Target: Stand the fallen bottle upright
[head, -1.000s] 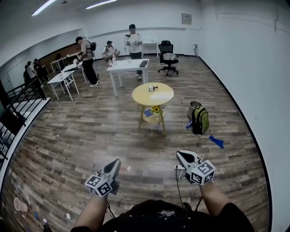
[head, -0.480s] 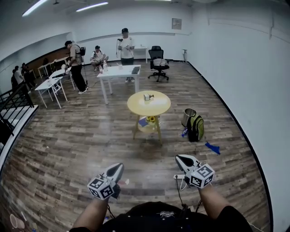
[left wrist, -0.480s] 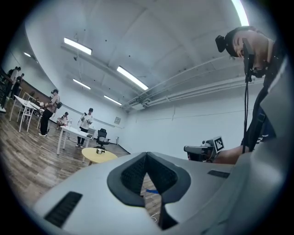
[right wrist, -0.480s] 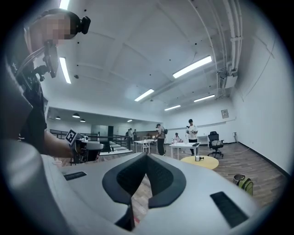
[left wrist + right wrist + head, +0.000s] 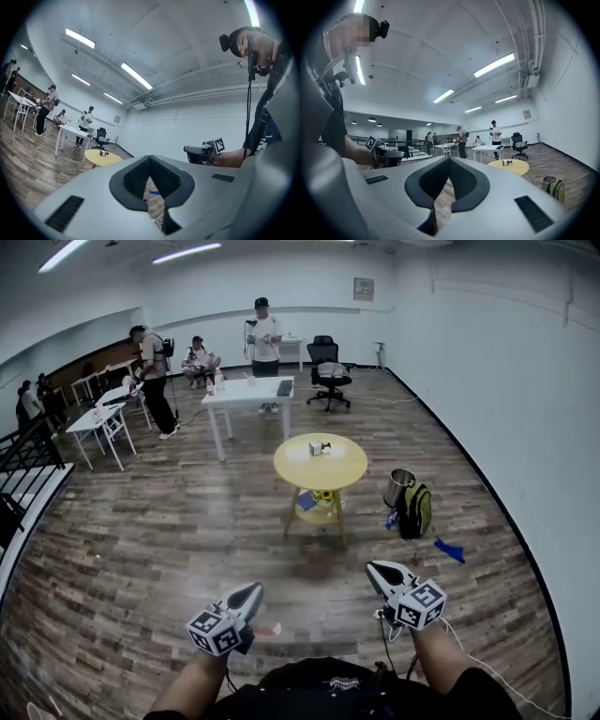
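A round yellow table [image 5: 298, 467] stands mid-room, a few steps ahead of me. On its top lies a small pale object with a dark end [image 5: 320, 447], too small to tell whether it is the bottle. It also shows on the table in the left gripper view [image 5: 103, 153] and the right gripper view [image 5: 505, 162]. My left gripper [image 5: 253, 592] and right gripper [image 5: 375, 569] are held level over the wood floor, far short of the table. Both are shut and hold nothing, as their own views show [image 5: 149, 165] [image 5: 450, 164].
A backpack [image 5: 417, 510] and a metal bucket [image 5: 400, 487] sit on the floor right of the table, with a blue scrap [image 5: 448, 550] nearer me. Behind are a white table [image 5: 248, 390], an office chair [image 5: 328, 360] and several people. A white wall runs along the right.
The yellow table has drawn nearer and sits lower in the head view as I move toward it. Both grippers keep the same shut pose in front of me.
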Demonstrator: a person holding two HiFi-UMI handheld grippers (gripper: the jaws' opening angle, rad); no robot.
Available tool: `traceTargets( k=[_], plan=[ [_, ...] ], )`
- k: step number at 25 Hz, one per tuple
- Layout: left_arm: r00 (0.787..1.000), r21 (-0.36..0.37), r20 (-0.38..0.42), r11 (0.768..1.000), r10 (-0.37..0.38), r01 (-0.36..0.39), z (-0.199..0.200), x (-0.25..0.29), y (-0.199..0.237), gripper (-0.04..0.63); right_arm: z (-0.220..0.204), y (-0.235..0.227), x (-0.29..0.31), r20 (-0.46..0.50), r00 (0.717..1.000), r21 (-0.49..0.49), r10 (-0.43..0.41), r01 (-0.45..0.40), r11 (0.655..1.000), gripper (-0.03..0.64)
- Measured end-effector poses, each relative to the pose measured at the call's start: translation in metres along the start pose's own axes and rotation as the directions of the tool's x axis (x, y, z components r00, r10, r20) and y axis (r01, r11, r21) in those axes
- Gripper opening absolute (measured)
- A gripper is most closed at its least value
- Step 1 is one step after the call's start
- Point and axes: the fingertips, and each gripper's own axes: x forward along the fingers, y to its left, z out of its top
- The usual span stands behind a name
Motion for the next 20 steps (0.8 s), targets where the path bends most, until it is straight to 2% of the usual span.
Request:
traceTargets(
  k=[5, 9, 13, 20],
  plan=[
    [1.000, -0.014, 0.002, 1.000, 0.015, -0.014, 0.003, 0.019, 0.030, 0.017, -0.002, -0.024, 0.035, 0.003, 1.000, 0.011, 0.014, -0.014, 1.000, 0.023],
    [0.999, -0.010, -0.002, 0.999, 0.046, -0.046, 0.001, 0.050, 0.044, 0.017, -0.004, -0.062, 0.059, 0.008, 0.999, 0.026, 0.049, -0.050, 0.998, 0.023],
    [0.996, 0.000, 0.003, 0.996, 0.086, -0.086, 0.008, 0.106, 0.052, 0.017, 0.002, -0.121, 0.079, 0.009, 0.995, 0.027, 0.095, -0.095, 0.995, 0.023],
    [0.992, 0.004, 0.044, 0.993, 0.117, -0.117, 0.029, 0.234, 0.045, 0.017, 0.031, -0.243, 0.095, 0.006, 0.985, 0.007, 0.173, -0.173, 0.985, 0.023]
  ],
)
